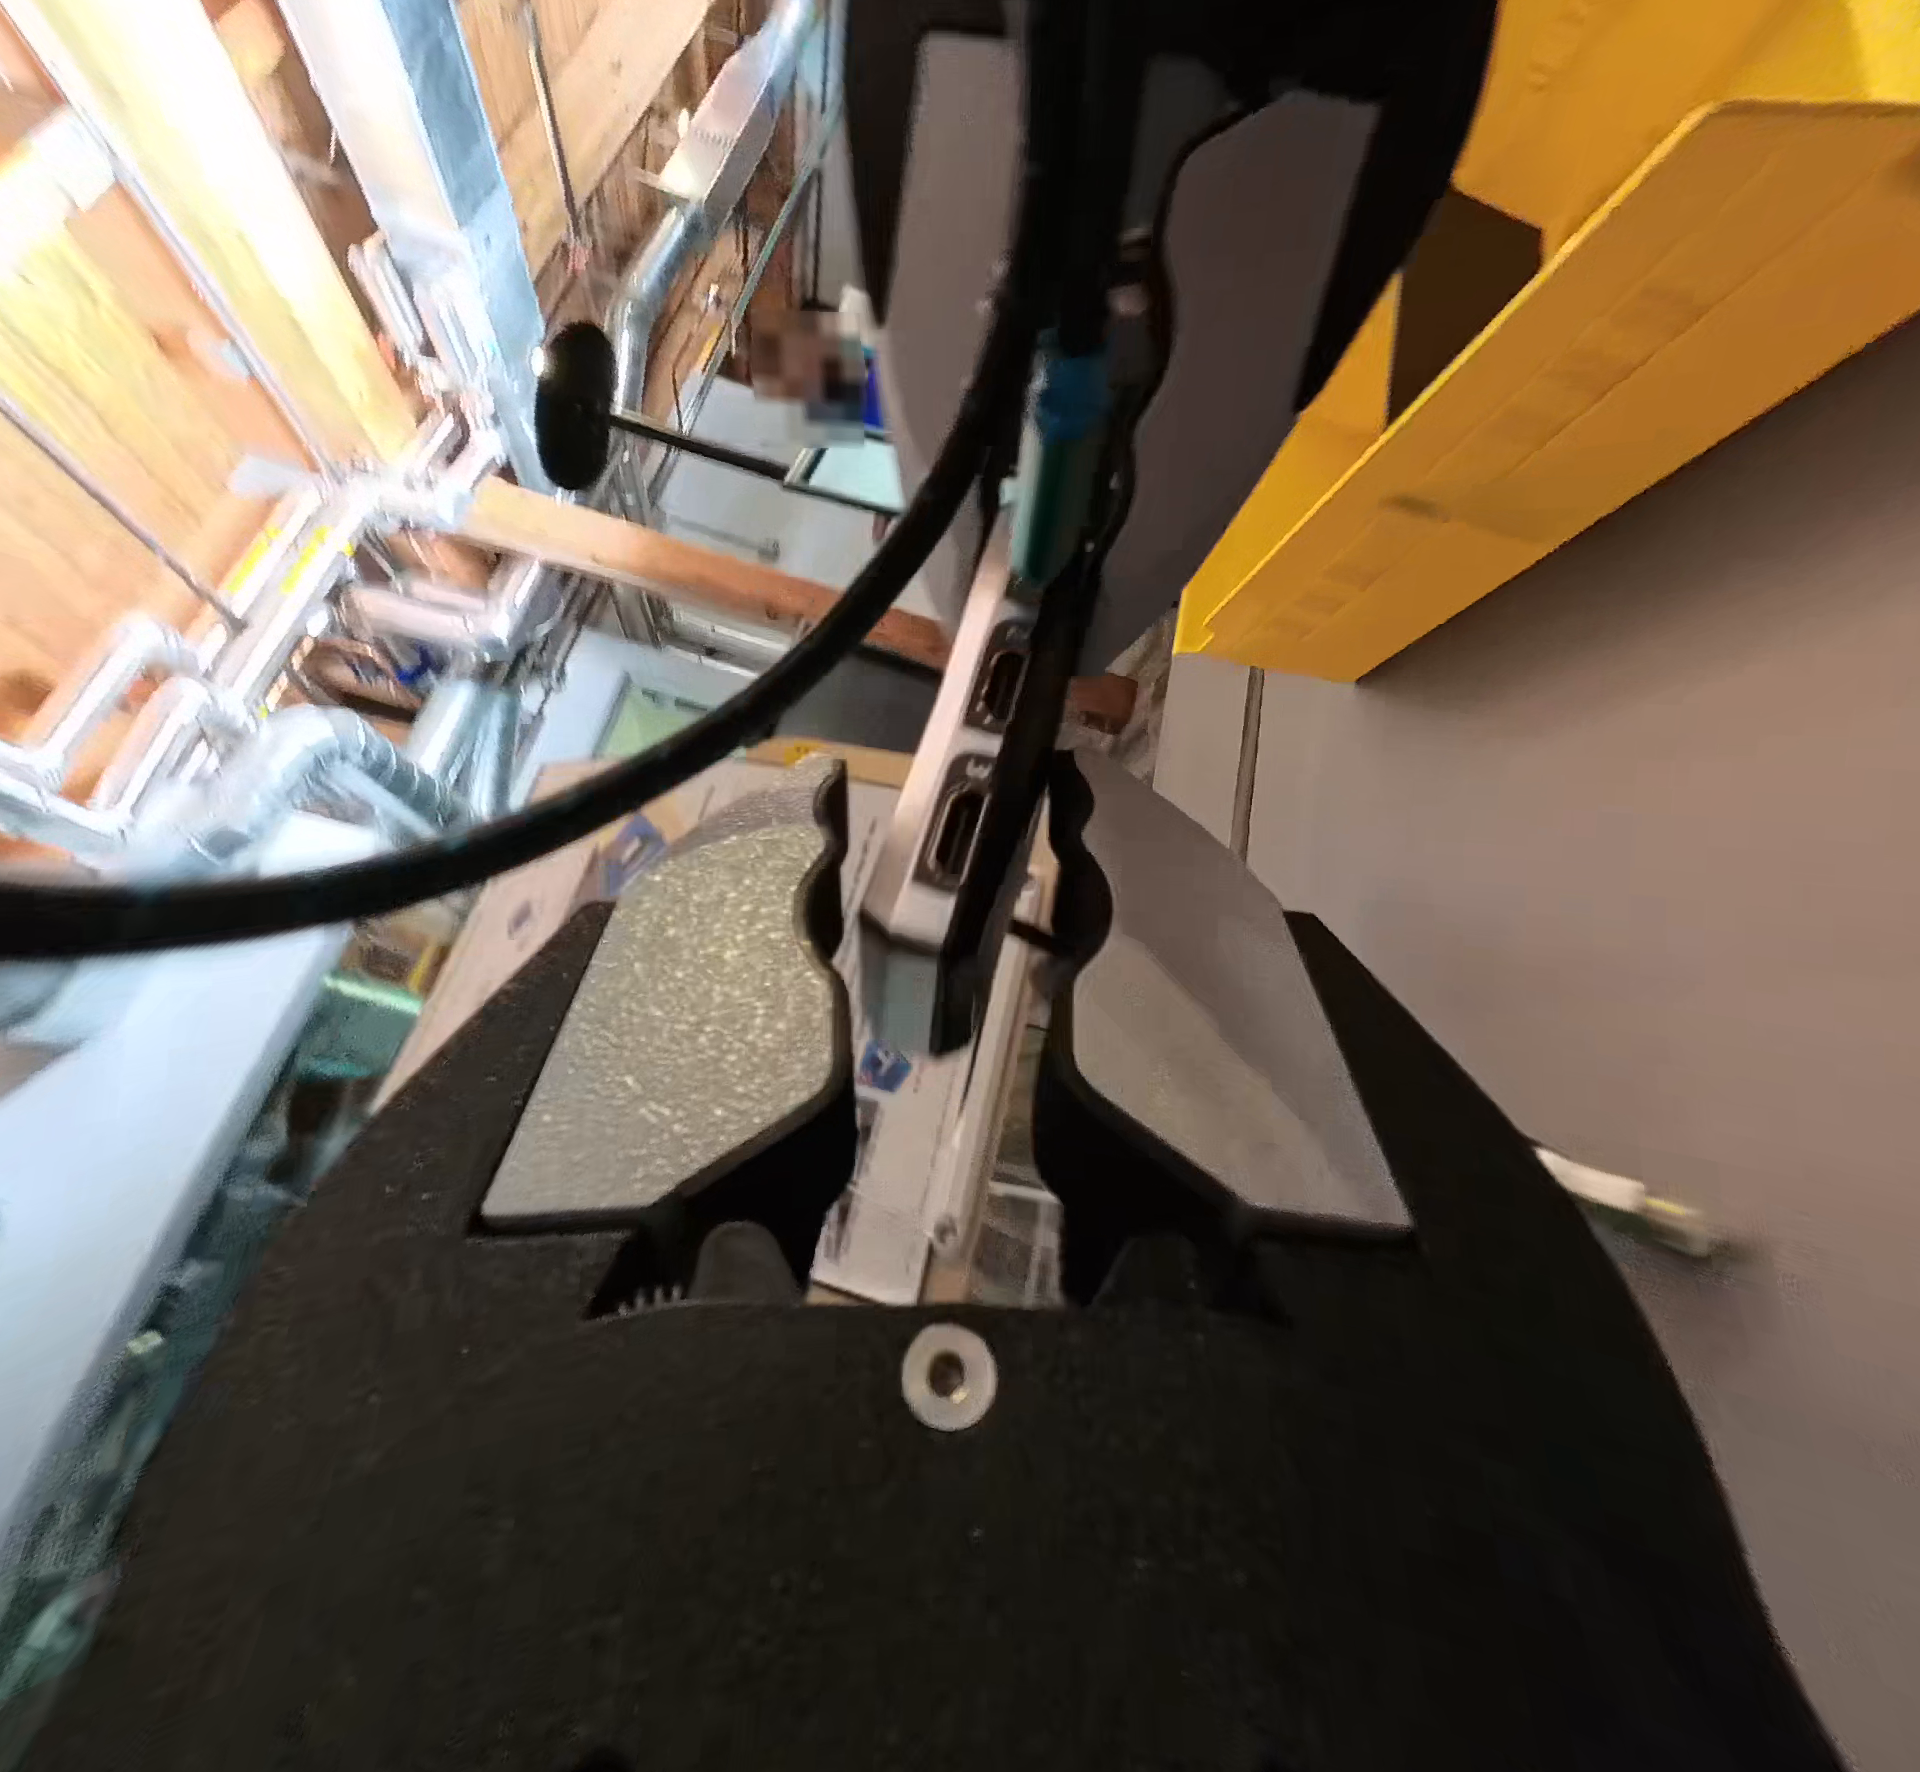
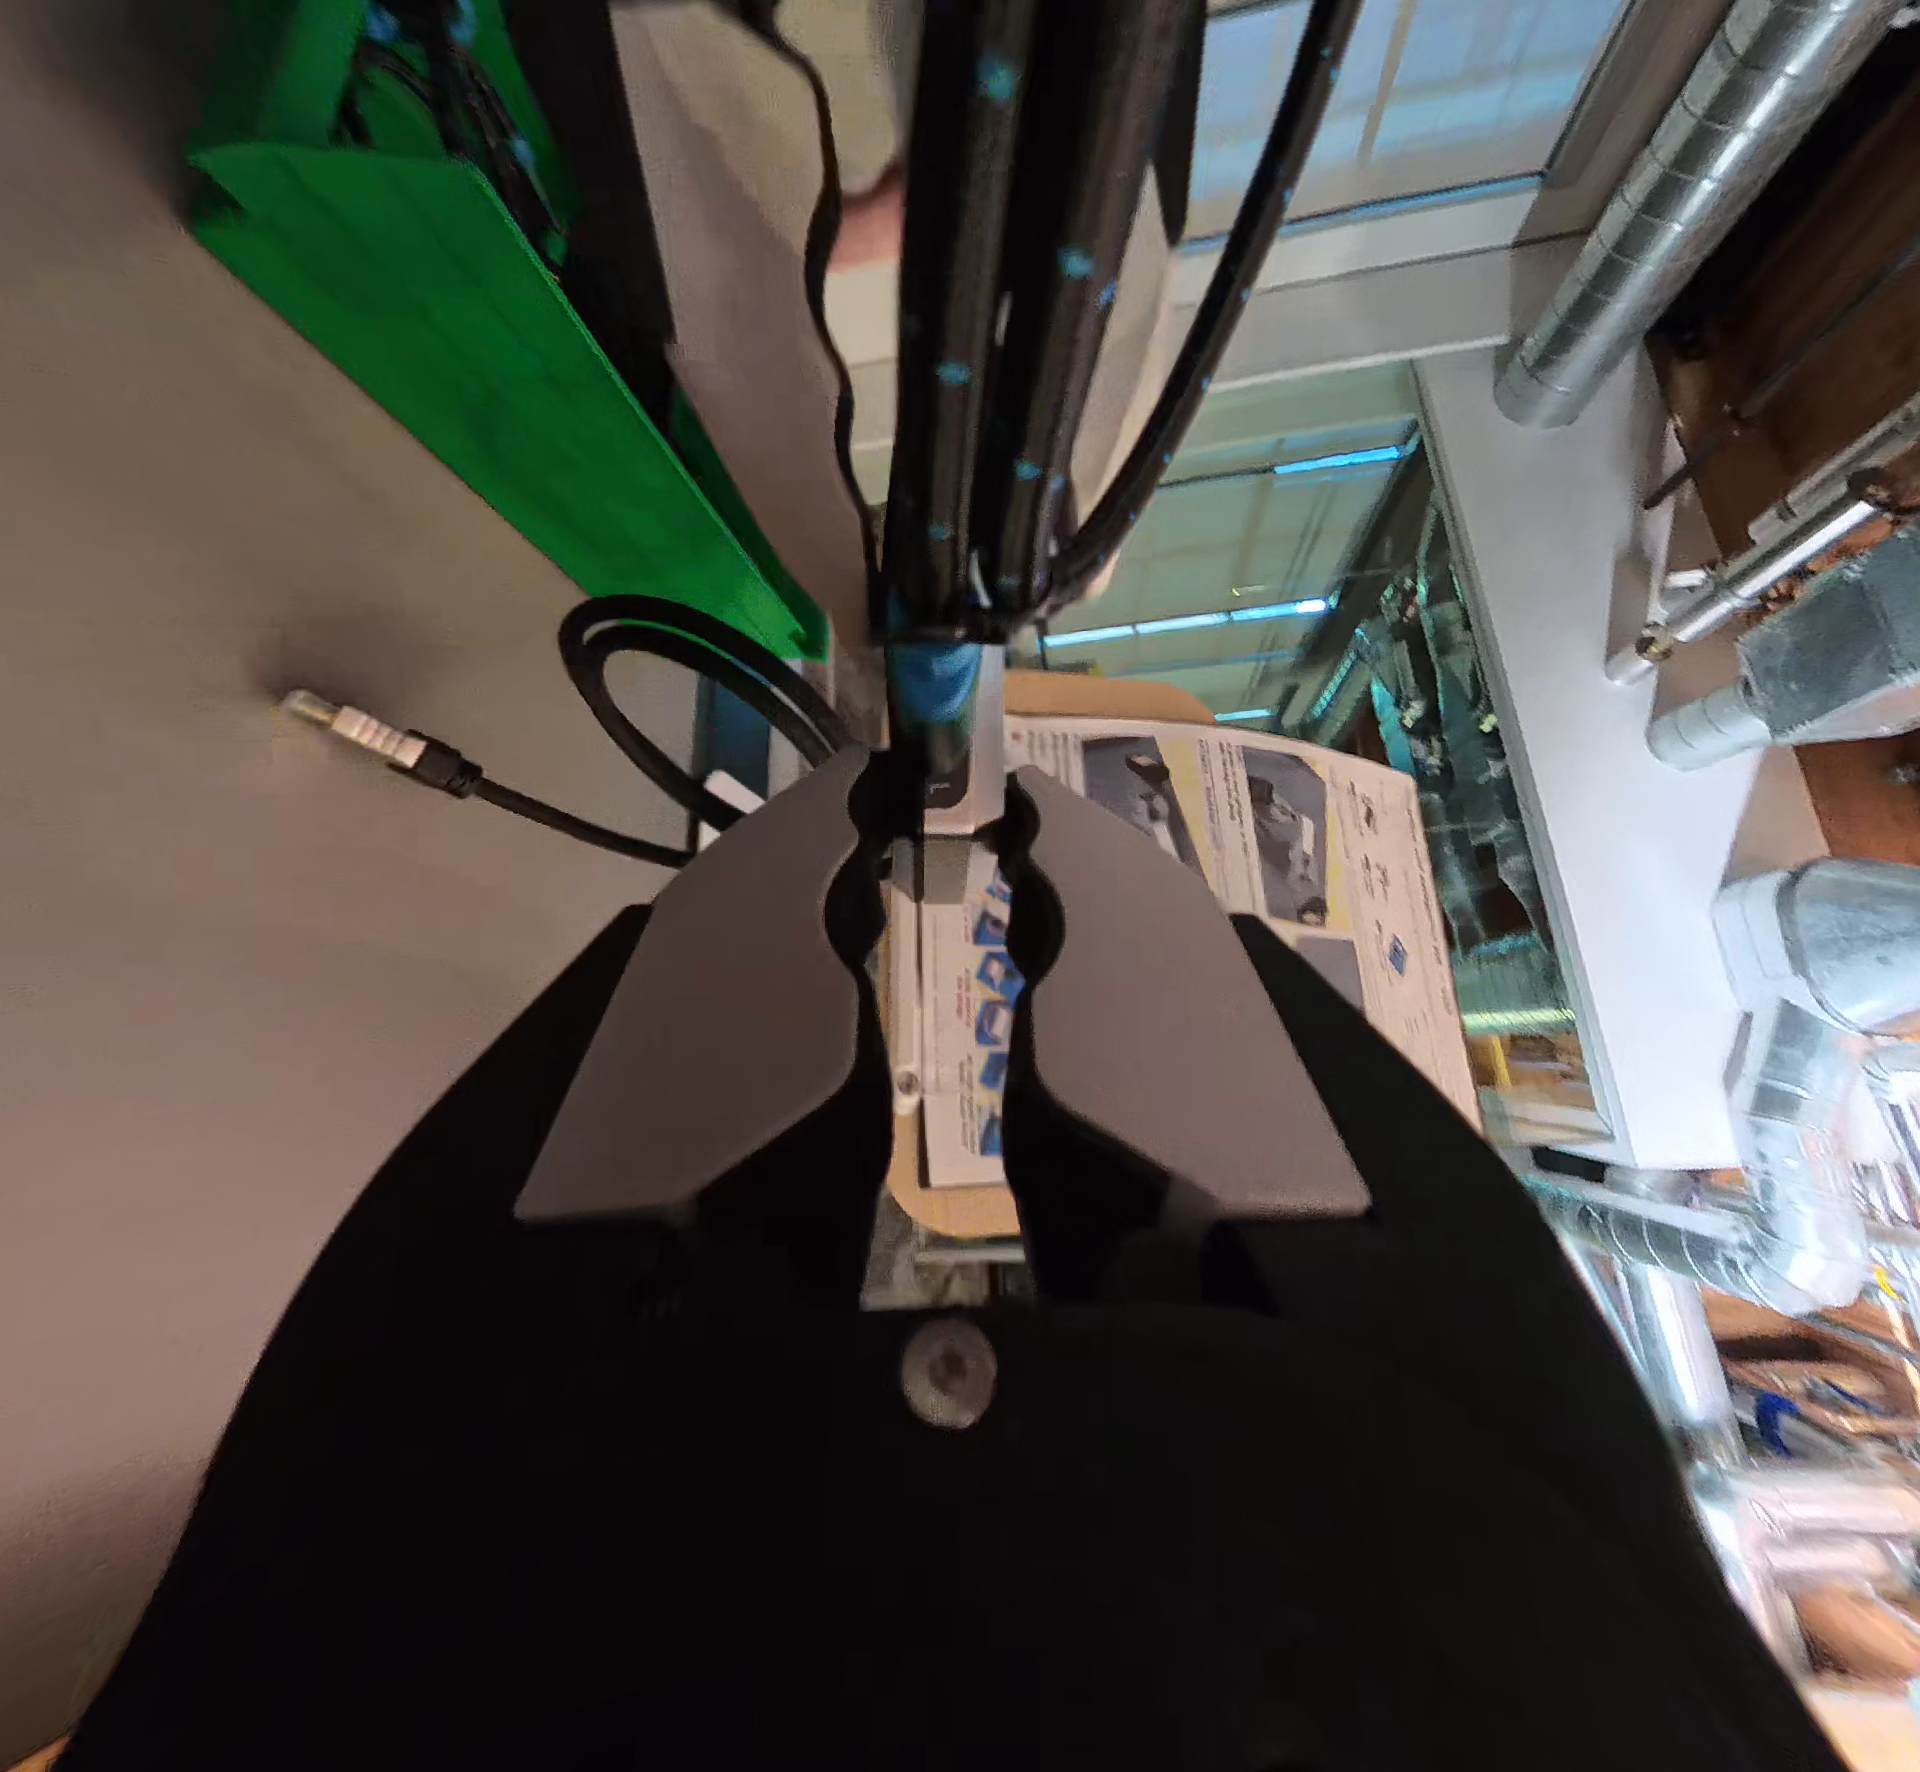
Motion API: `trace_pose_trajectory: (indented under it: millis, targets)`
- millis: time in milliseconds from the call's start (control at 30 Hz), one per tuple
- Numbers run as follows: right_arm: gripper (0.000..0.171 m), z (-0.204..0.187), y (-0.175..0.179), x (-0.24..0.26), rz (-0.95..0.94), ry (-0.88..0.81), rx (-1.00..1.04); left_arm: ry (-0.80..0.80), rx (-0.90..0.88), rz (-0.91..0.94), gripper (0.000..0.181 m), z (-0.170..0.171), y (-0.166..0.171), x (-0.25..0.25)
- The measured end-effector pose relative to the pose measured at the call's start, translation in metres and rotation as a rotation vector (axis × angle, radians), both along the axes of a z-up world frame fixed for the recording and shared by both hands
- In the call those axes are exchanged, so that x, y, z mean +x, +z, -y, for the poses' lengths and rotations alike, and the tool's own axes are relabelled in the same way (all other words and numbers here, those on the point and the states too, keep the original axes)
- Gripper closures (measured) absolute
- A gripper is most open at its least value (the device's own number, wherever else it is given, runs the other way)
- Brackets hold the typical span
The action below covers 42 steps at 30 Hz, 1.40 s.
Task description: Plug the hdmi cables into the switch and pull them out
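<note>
The white HDMI switch [image 1: 940, 849] sits between my left gripper's [image 1: 951, 849] fingers, which are closed on its near end. Two empty ports face left. A black HDMI plug with a blue tape band [image 1: 1070, 397] and a green section lies along the switch's far end. My right gripper [image 1: 1039, 569] comes in from the top of the left wrist view and is closed around that plug. In the right wrist view my right gripper [image 2: 940, 777] pinches the black plug [image 2: 928, 777] beside the switch [image 2: 985, 766]. I cannot tell if the plug is seated. Black cables [image 2: 1039, 268] run up from it.
A loose black cable [image 1: 623, 787] arcs across the left. A yellow bin [image 1: 1558, 372] and a green bin [image 2: 416, 268] stand on the grey table [image 2: 208, 891]. An Ethernet plug [image 2: 353, 730] lies there on the table. A cardboard box with a printed leaflet [image 2: 1247, 849] is behind the switch.
</note>
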State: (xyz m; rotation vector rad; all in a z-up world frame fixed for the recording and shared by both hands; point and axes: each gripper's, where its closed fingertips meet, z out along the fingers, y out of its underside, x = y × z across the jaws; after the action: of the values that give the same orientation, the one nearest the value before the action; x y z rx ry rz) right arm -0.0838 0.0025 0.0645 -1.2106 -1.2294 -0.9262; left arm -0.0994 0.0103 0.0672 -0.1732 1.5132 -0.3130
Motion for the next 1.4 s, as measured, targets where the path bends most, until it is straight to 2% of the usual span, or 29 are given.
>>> trace_pose_trajectory:
  millis: [133,200,333,433,567,700,833,1067,1200,1400]
  targets:
    - [0.152,-0.001,0.015,0.019,0.030,-0.070,0.127,0.028,-0.202,-0.051,0.143,-0.024,0.012,-0.007]
    - [0.152,0.001,0.023,0.024,0.069,-0.095,0.203,-0.001,-0.406,-0.157,0.142,-0.033,0.010,-0.010]
    - [0.152,0.003,0.030,0.028,0.124,-0.124,0.301,-0.214,-0.933,-0.317,0.119,-0.031,0.019,-0.015]
    - [0.152,0.001,0.026,0.025,0.149,-0.106,0.306,-0.305,-1.113,-0.382,0.098,-0.025,0.020,-0.011]
    - [0.152,-0.002,0.017,0.013,0.176,-0.068,0.291,-0.337,-1.112,-0.353,0.098,-0.016,0.014,0.001]
    - [0.152,-0.005,0.012,0.006,0.202,-0.055,0.286,-0.345,-1.043,-0.329,0.121,-0.008,0.009,0.005]
    - [0.152,-0.009,0.009,0.014,0.209,-0.079,0.290,-0.259,-0.996,-0.319,0.126,-0.012,0.005,0.010]
    - [0.150,-0.011,0.018,0.022,0.168,-0.113,0.349,-0.213,-0.930,-0.202,0.126,-0.012,0.012,0.014]
    - [0.139,-0.008,0.027,0.020,0.159,-0.114,0.414,-0.203,-0.910,-0.182,0.127,-0.011,0.016,0.012]
    - [0.138,-0.009,0.030,0.022,0.152,-0.128,0.433,-0.178,-0.839,-0.112,0.127,-0.011,0.020,0.011]
